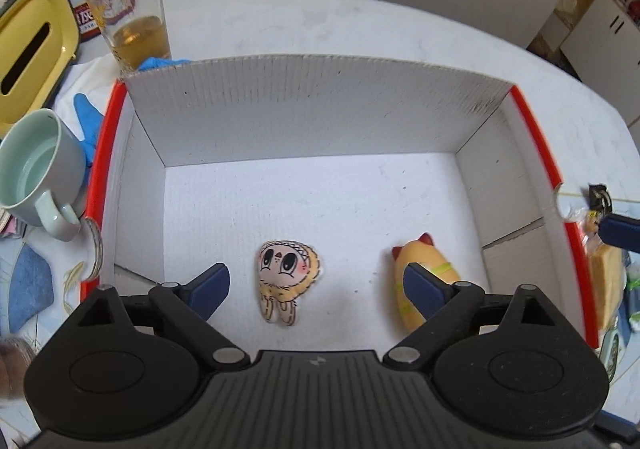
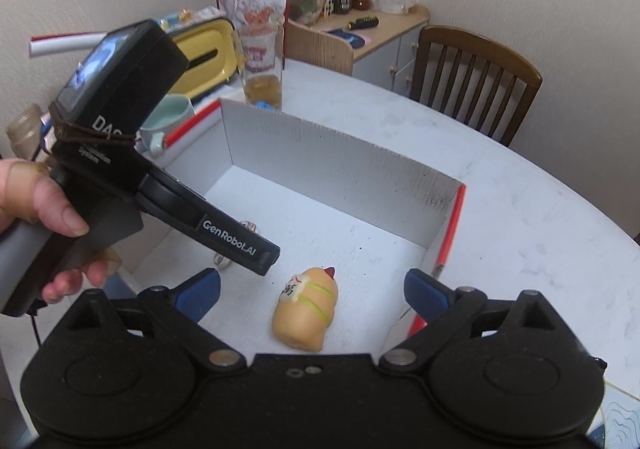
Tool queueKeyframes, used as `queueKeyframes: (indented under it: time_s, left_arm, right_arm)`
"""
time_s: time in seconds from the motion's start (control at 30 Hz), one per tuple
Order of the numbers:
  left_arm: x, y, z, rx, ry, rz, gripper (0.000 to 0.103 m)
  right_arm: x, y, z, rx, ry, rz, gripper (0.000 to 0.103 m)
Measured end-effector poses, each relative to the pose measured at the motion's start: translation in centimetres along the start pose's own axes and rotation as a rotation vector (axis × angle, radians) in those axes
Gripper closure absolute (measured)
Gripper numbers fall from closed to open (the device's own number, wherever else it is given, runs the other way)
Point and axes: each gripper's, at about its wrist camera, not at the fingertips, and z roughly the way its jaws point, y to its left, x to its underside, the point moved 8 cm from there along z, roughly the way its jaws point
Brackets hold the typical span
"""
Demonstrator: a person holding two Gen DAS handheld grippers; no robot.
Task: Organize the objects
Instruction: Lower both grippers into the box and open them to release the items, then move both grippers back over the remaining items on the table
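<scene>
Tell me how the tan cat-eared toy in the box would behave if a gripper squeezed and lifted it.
The tan toy looks rounded and puffy like foam, so it probably gives under the fingers and weighs little. It lies on its side on the box floor, so a nudge might roll it. Its smooth skin could slip; the right gripper, open above it, should probably close across its middle.

Your white round table (image 2: 520, 217) carries the red-edged cardboard box (image 1: 304, 105) (open-topped). Beside the box's left wall sit a pale green mug (image 1: 36, 173), a glass of amber drink (image 1: 132, 21) and a yellow tissue box (image 1: 28, 53).
</scene>
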Motion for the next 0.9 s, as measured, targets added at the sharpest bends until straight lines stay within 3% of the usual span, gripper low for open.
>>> queueKeyframes:
  time_s: [0.13,0.23,0.43,0.9]
  left_arm:
    - [0.3,-0.7,-1.0,-0.010,-0.048,-0.021,0.009]
    - [0.6,-1.2,-2.1,-0.008,-0.080,-0.030,0.001]
    - [1.6,-2.6,-4.5,-0.004,-0.139,-0.033,0.001]
    - [4.3,-7.7,-10.4,-0.004,-0.298,0.015,0.001]
  right_arm:
    - [0.3,-0.4,-2.4,-0.025,-0.040,0.010,0.004]
    - [0.7,-0.8,-4.6,-0.039,-0.073,0.012,0.004]
    - [2.2,-2.7,-9.0,-0.048,-0.133,0.031,0.003]
    - [9.1,-10.9,-17.6,0.058,-0.191,0.125,0.003]
